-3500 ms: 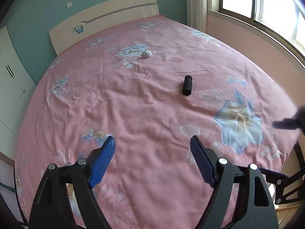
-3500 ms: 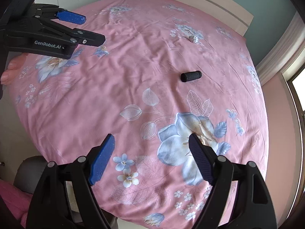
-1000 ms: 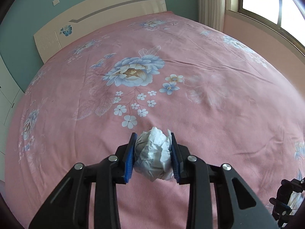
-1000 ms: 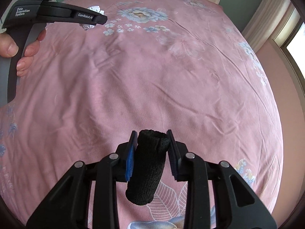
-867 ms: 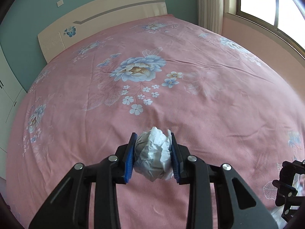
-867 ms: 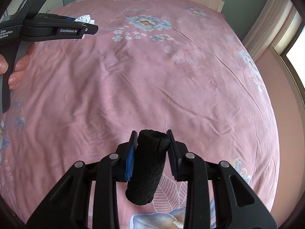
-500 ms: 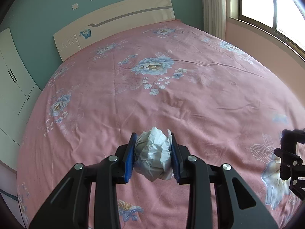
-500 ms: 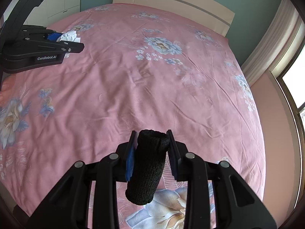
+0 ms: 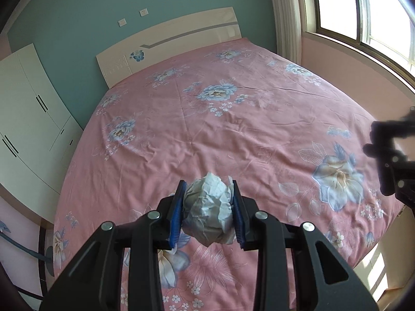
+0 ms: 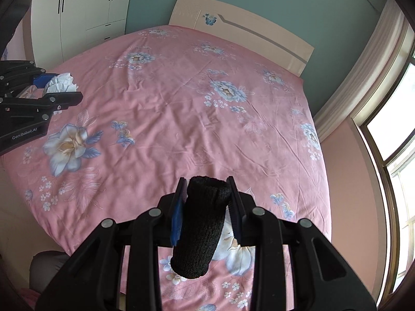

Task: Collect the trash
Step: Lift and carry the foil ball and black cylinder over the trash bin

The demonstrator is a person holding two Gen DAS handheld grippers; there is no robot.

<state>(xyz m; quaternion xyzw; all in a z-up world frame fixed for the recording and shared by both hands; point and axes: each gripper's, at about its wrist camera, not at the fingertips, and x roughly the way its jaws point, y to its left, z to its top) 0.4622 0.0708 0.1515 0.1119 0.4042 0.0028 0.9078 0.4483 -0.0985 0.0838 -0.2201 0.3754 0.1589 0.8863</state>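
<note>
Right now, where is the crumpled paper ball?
The paper ball is clamped in the left gripper, held above the pink bedspread; the right wrist view shows it at far left, over the bed's left side.

A bedroom with a pink floral bed under a teal wall.

The bed (image 9: 233, 134) fills most of both views, spread with a pink sheet printed with blue and white flowers and lightly creased across the middle. At its far end stands a cream headboard (image 9: 168, 49) with a small blue butterfly motif (image 9: 137, 55) and a grey stripe. The teal wall (image 9: 77, 26) behind it carries two white sockets (image 9: 143, 12). White wardrobe doors (image 9: 28, 108) with dark handles stand at one side of the bed. On the other side a pale curtain (image 9: 285, 13) hangs beside a bright window (image 9: 363, 13) above a pink wall (image 9: 350, 72).
</note>
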